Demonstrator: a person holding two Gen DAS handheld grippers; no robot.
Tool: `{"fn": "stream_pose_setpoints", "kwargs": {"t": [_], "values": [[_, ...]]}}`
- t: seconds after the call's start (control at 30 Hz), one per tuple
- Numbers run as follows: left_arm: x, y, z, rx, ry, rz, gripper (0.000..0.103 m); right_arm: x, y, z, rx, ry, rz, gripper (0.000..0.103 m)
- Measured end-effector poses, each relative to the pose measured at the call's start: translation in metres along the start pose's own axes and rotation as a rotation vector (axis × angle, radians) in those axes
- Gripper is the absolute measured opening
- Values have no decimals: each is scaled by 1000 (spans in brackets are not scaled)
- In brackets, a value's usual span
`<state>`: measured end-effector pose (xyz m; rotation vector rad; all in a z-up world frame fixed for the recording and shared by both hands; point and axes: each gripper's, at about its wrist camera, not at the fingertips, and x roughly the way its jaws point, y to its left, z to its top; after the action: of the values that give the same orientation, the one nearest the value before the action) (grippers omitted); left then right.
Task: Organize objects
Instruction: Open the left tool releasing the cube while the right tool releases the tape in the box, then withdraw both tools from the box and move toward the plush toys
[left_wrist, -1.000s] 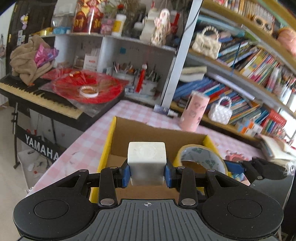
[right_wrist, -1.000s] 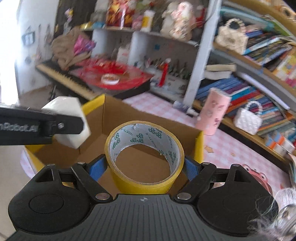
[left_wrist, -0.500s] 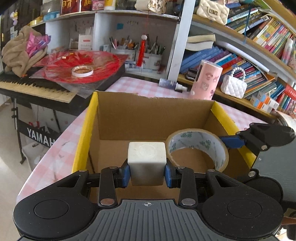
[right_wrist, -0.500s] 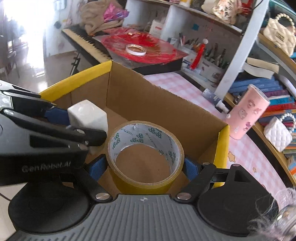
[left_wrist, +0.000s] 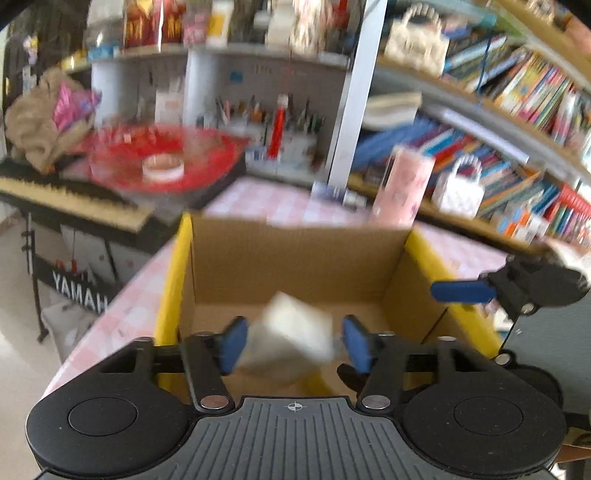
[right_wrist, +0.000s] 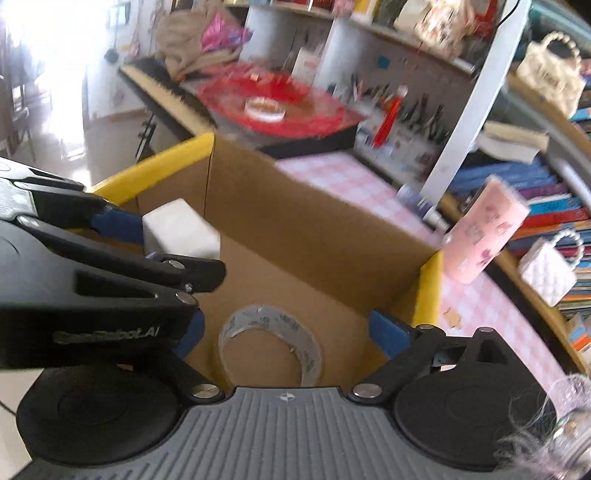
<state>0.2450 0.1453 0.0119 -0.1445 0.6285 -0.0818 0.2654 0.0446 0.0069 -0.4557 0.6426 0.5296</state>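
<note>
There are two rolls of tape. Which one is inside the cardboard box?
The yellow-edged tape roll lies inside the cardboard box, below the right gripper. The white tape roll sits far behind, on the red sheet.

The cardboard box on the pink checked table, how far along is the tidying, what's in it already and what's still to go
Done: the tape roll lies inside the cardboard box, clear of the right gripper, whose jaws are opening. In hand: the white cube sits tilted between the left gripper pads as its jaws open over the box, apparently dropping. Left: the cube has to settle inside, then both grippers can withdraw.
</note>
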Motion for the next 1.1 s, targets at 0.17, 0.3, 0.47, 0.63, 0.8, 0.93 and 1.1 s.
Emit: {"fn": "stream_pose_setpoints", "kwargs": {"t": [0.17,0.3,0.47,0.63,0.8,0.93,1.1], "values": [[-49,-1,5,12,-126,-20,73,-42,-7,-1,114,-102,-49,96],[-83,0,0,4,-177,-19,78,-76,-5,-10,216,-162,-80,96],[-114,2,-19,-8,-187,-10,79,-112,10,-31,285,-196,-138,96],[-142,3,-47,2,-192,15,86,-136,37,-58,321,-194,-189,96],[-159,5,-78,10,-167,69,90,-151,68,-90,355,-150,-260,96],[-170,10,-105,-21,-145,112,92,-161,90,-117,364,-111,-290,96],[-176,9,-130,-13,-64,97,92,-173,102,-140,381,-77,-294,96]]}}
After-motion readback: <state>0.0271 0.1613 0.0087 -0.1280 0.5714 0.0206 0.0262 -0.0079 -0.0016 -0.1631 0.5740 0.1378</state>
